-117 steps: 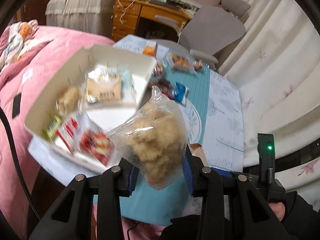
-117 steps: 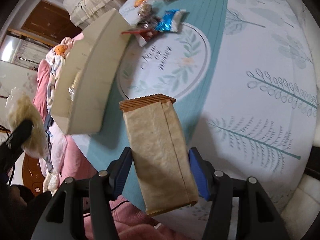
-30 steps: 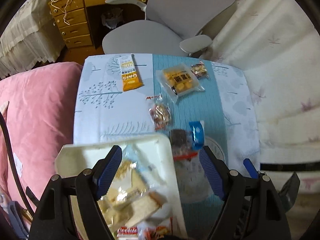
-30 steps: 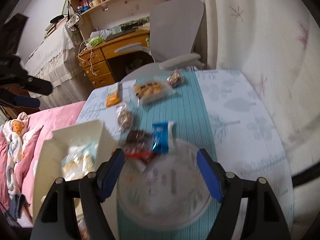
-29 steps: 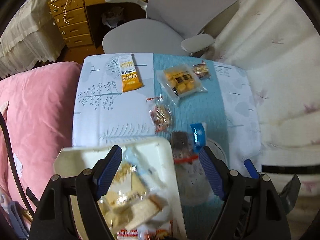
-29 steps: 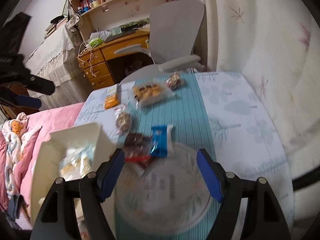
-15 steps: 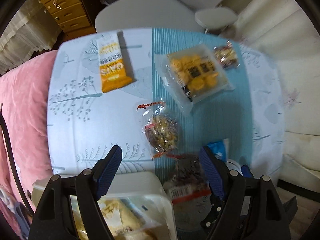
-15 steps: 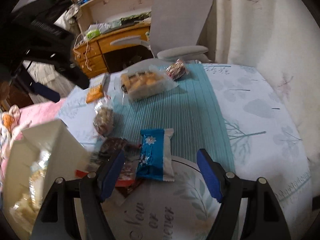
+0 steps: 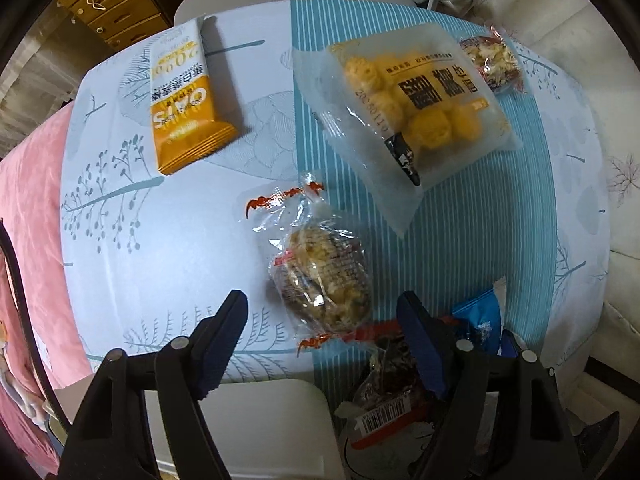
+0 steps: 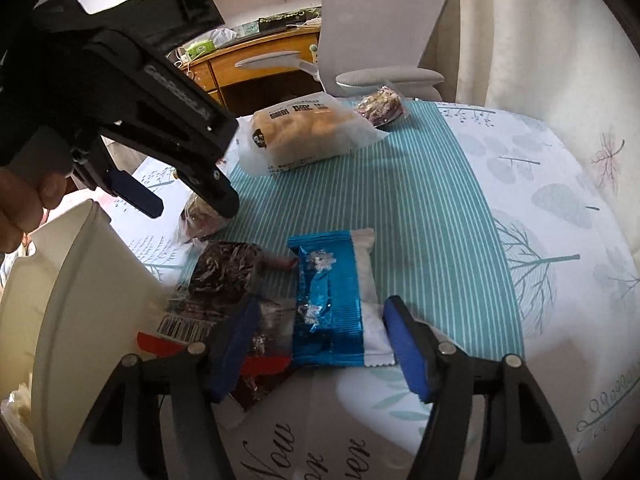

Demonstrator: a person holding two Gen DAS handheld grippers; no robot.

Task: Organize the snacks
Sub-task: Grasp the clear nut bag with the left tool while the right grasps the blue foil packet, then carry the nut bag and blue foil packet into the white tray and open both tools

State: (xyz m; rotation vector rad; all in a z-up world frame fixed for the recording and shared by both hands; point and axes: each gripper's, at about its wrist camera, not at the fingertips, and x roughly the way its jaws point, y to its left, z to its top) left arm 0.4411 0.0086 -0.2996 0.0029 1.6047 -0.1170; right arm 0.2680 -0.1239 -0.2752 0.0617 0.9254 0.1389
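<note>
**Snacks on the table — both grippers over wrapped items**

Left gripper (image 9: 322, 312): points straight down at the table (image 9: 180, 240), jaws closing with blue pads still clear of a clear-wrapped nut cluster (image 9: 324, 276). The cluster lies between the pads near the table's near edge, where the pale leaf print meets the teal stripe; its long axis runs toward the far edge, twisted red-printed ends at either end.

Right gripper (image 10: 320, 344): angled down, jaws closing astride a blue foil packet (image 10: 330, 300); the pads do not yet press it. The packet lies flat on the teal stripe, long axis running away from the gripper, white seam along its right side.

Dark chocolate-coloured packet (image 10: 224, 276): just left of the blue one and touching it, barcode end toward the near edge, against the wall of the white box (image 10: 80, 300).

White box: at the near left corner of the table.

Orange oat bar (image 9: 184, 100): far left corner, long axis toward the far edge, slightly tilted.

Bag of yellow puffs (image 9: 412, 108): far part of the teal stripe, lying diagonally.

Small red-wrapped snack (image 9: 494, 60): far right edge, just beside the puff bag.
</note>
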